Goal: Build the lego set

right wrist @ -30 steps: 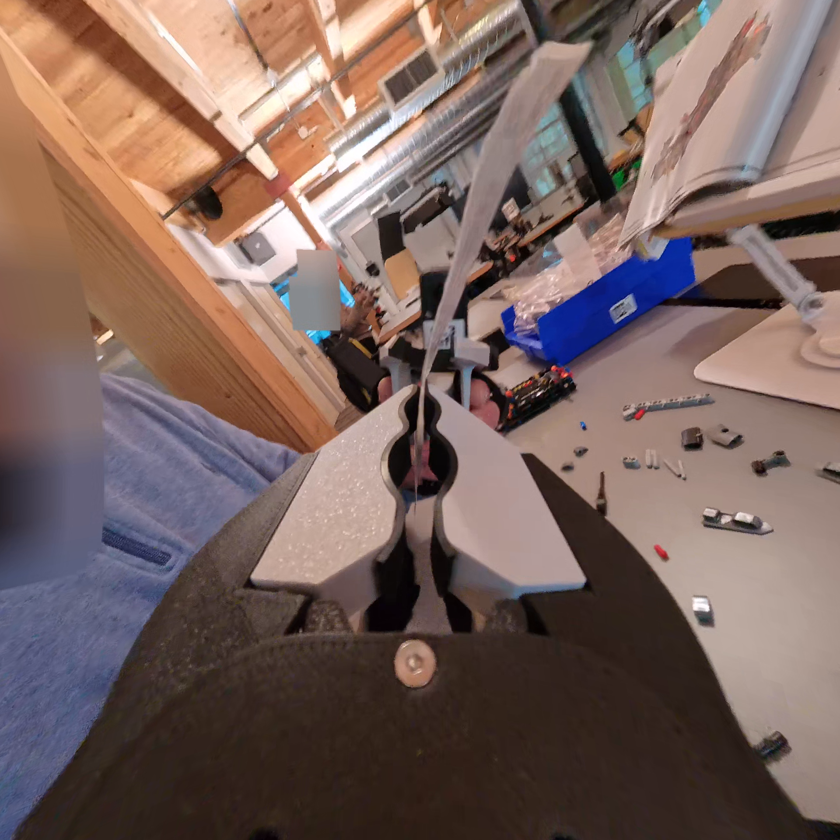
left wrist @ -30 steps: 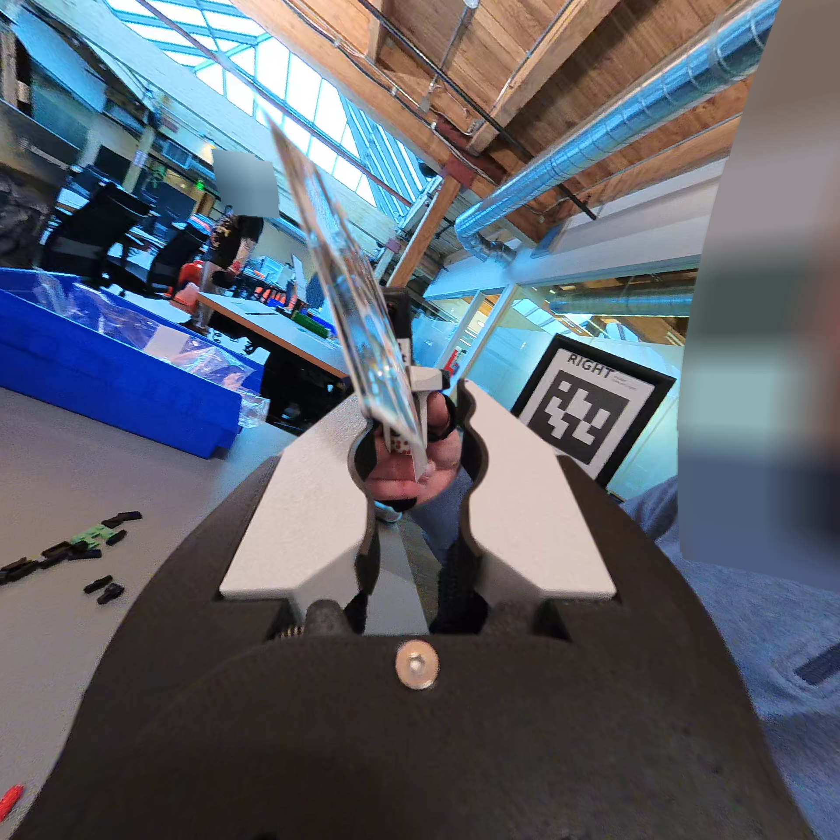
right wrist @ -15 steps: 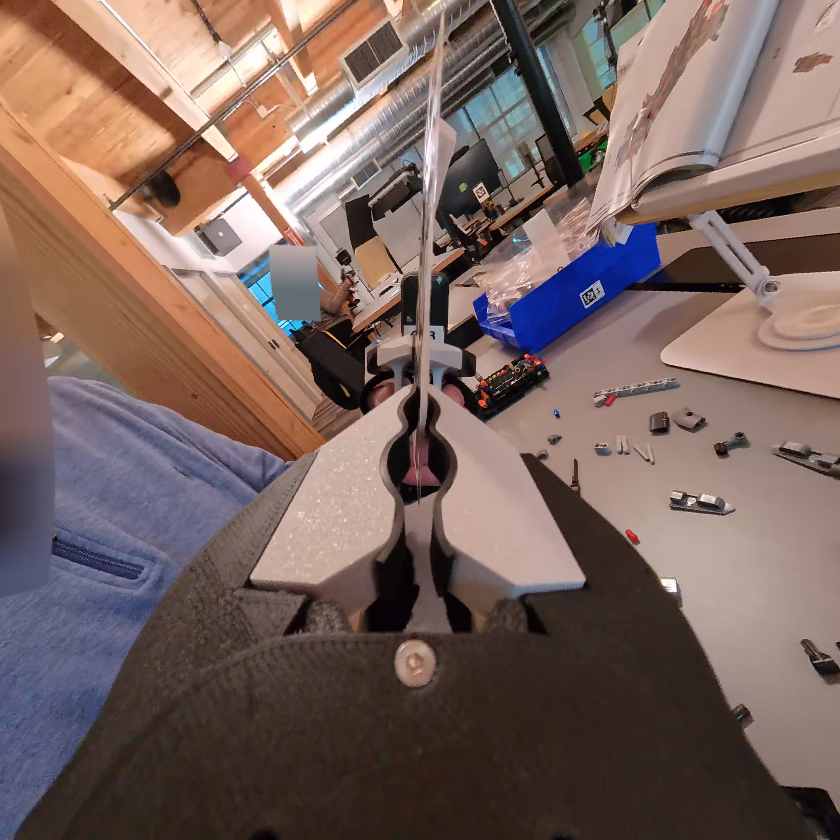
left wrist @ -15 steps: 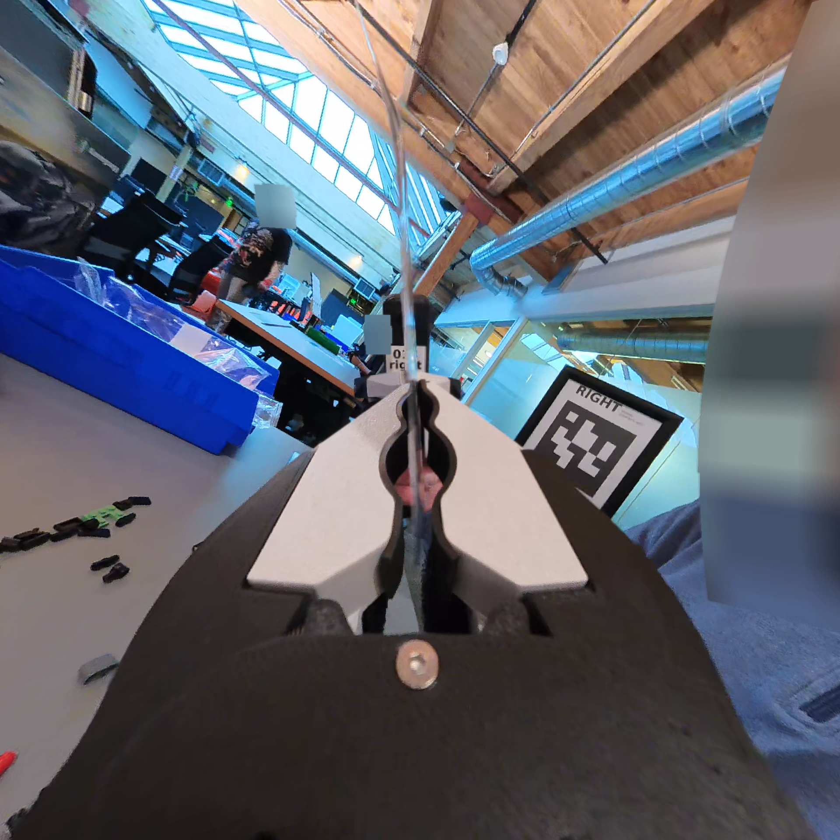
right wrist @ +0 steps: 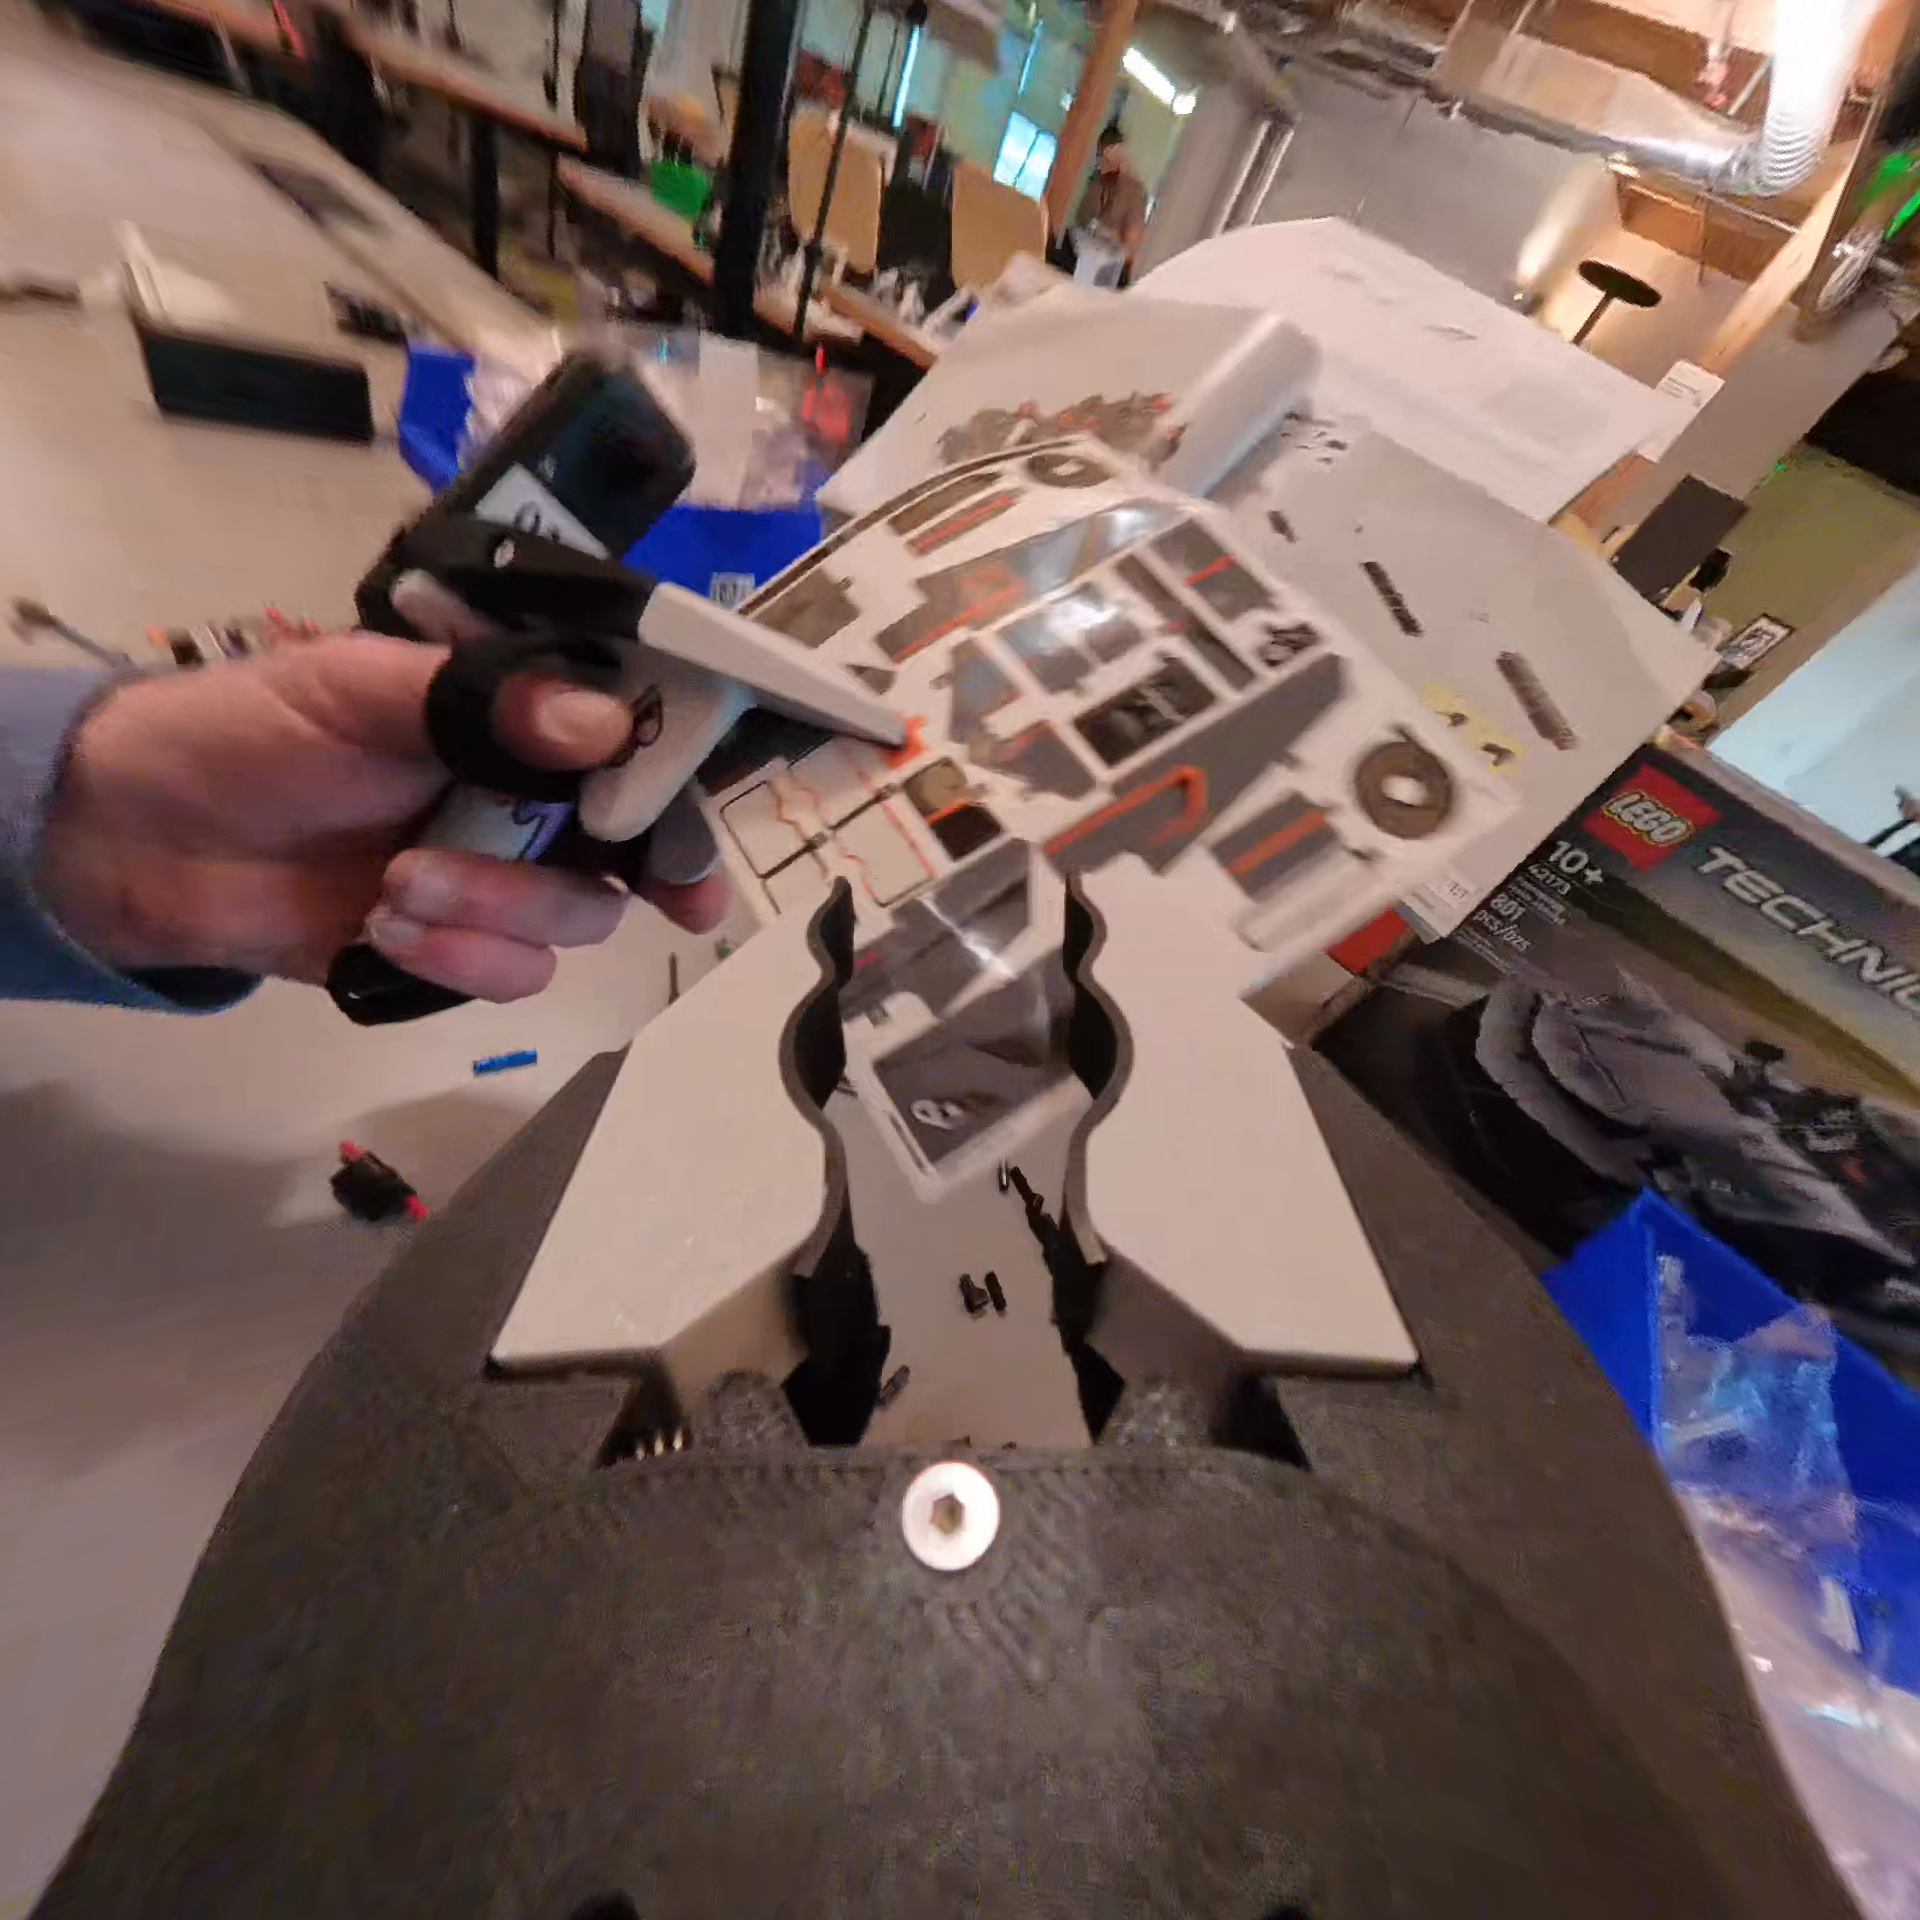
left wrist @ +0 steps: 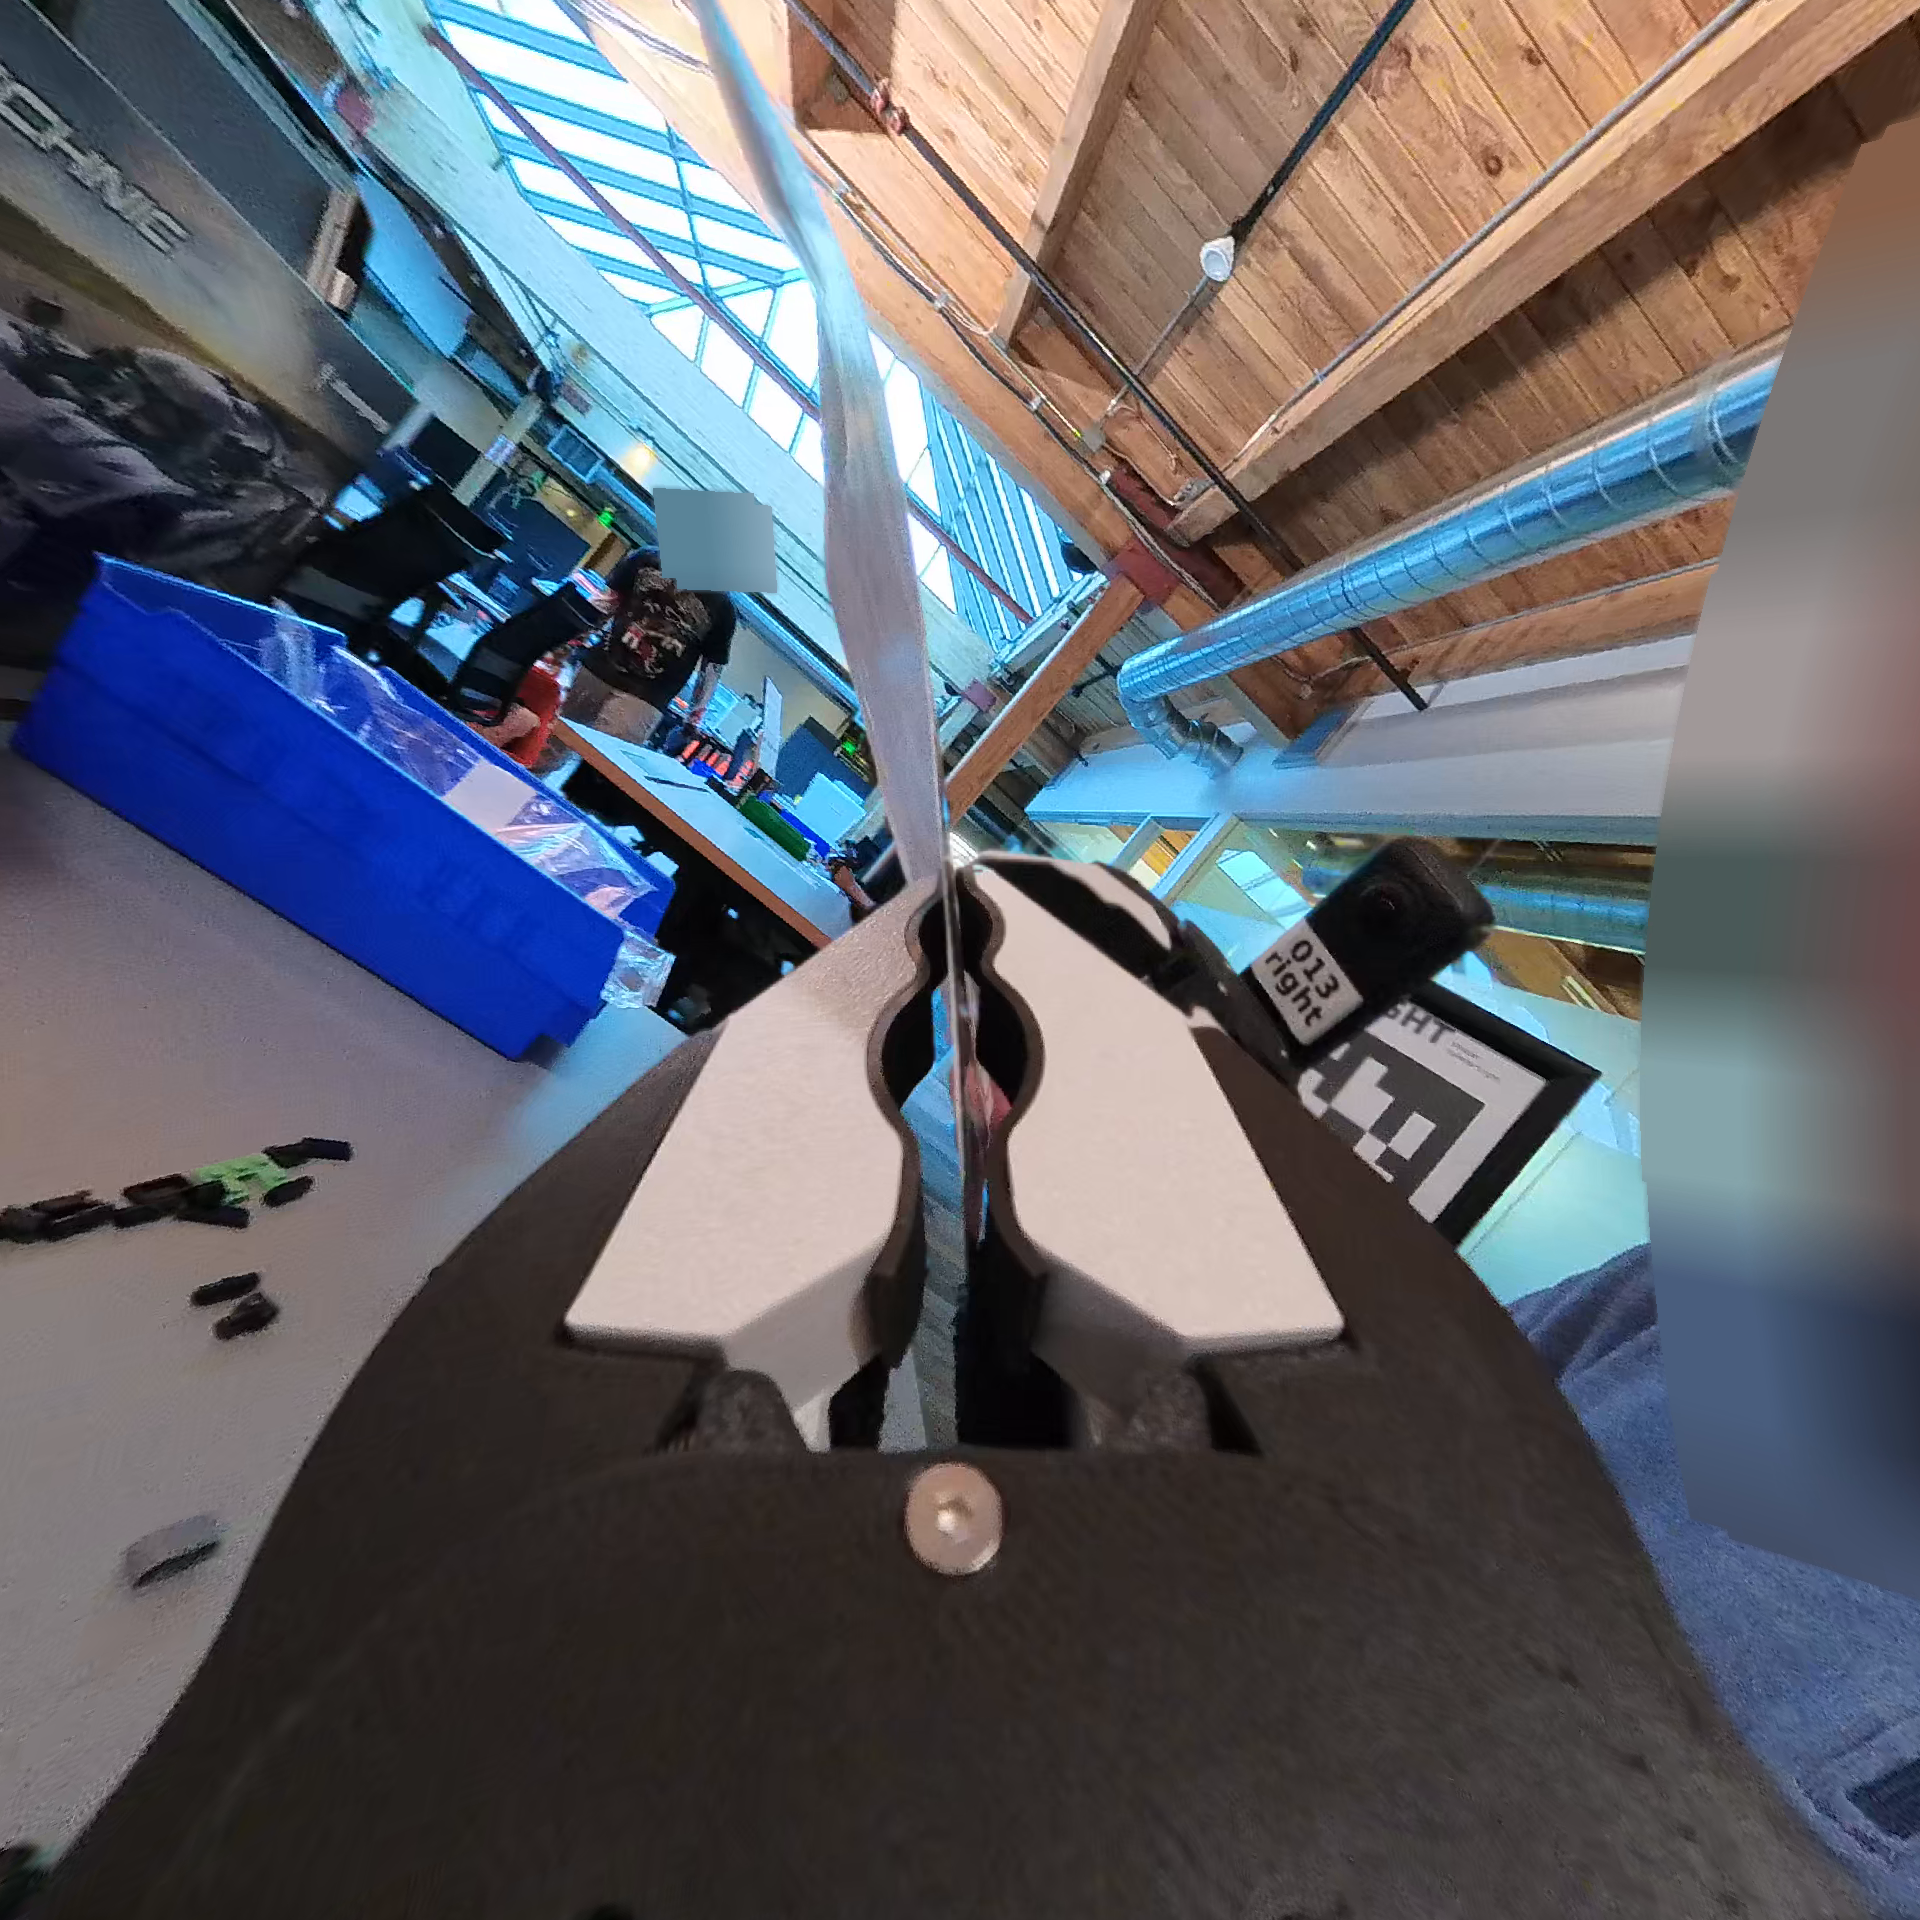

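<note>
A sticker sheet (right wrist: 1091, 675) with grey, black and orange stickers hangs in the air in front of me. My left gripper (left wrist: 951, 883) is shut on it; in its own view the sheet (left wrist: 873, 520) shows edge-on, rising from the jaws. In the right wrist view the left gripper (right wrist: 904, 732), held by a hand (right wrist: 239, 810), pinches the sheet's left side. My right gripper (right wrist: 956, 904) is open and empty, and the sheet's lower corner shows between its fingers, farther off. The right gripper's camera (left wrist: 1382, 925) shows just beyond the left fingers.
An open instruction booklet (right wrist: 1351, 343) stands behind the sheet. The Lego box (right wrist: 1714, 935) and a blue bin (right wrist: 1621, 1309) with clear bags are at right. Another blue bin (left wrist: 312, 790), black and green pieces (left wrist: 208, 1195), a black-red piece (right wrist: 374, 1190) and a blue pin (right wrist: 504, 1062) lie on the grey table. There is about 5 centimeters between the tips of the two grippers. Left tips and right tips are each some 25 centimeters from the blue pin (right wrist: 504, 1062).
My left gripper closed on the sticker sheet. My right gripper then opened, let go of the sheet and swung round to face its printed side.
</note>
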`<state>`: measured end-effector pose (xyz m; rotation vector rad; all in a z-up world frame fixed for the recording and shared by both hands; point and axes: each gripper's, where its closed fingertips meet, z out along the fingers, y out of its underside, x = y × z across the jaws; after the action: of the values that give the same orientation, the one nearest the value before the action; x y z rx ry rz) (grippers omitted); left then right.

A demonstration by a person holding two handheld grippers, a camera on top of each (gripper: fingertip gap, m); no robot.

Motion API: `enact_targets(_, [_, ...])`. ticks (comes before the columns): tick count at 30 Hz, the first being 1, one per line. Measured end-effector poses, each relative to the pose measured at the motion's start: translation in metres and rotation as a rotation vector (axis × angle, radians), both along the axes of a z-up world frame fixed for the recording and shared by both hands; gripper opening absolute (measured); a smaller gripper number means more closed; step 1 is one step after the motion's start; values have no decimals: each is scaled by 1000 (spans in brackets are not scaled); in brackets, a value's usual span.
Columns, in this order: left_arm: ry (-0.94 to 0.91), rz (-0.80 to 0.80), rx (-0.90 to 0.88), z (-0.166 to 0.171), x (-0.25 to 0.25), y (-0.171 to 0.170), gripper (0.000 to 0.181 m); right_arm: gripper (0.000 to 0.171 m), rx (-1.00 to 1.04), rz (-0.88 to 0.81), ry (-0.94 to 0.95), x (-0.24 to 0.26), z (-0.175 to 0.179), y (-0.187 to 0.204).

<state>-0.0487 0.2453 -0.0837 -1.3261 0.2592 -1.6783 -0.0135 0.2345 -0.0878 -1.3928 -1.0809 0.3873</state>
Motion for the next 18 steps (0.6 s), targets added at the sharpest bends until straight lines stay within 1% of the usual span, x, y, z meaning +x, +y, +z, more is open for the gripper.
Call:
enact_targets(1, [3, -8, 1, 1, 4, -1, 0, 39, 18, -6, -27, -6, -5, 1])
enact_targets(3, [-1, -26, 6, 4, 11, -5, 0, 36, 6, 29, 12, -16, -8, -1])
enact_targets(6, [-31, -46, -6, 7, 12, -7, 0, 32, -26, 44, 64, -18, -8, 2])
enact_targets(7, [-38, -58, -7, 6, 13, -8, 0, 28, -38, 59, 86, -19, -6, 1])
enact_targets(12, [-95, -112, -26, 7, 14, -9, 0, 19, -165, 164, 215, -17, 0, -1])
enact_targets(18, [-209, -208, -40, 9, 19, -13, 0, 19, -254, 233, 308, -18, 1, 0])
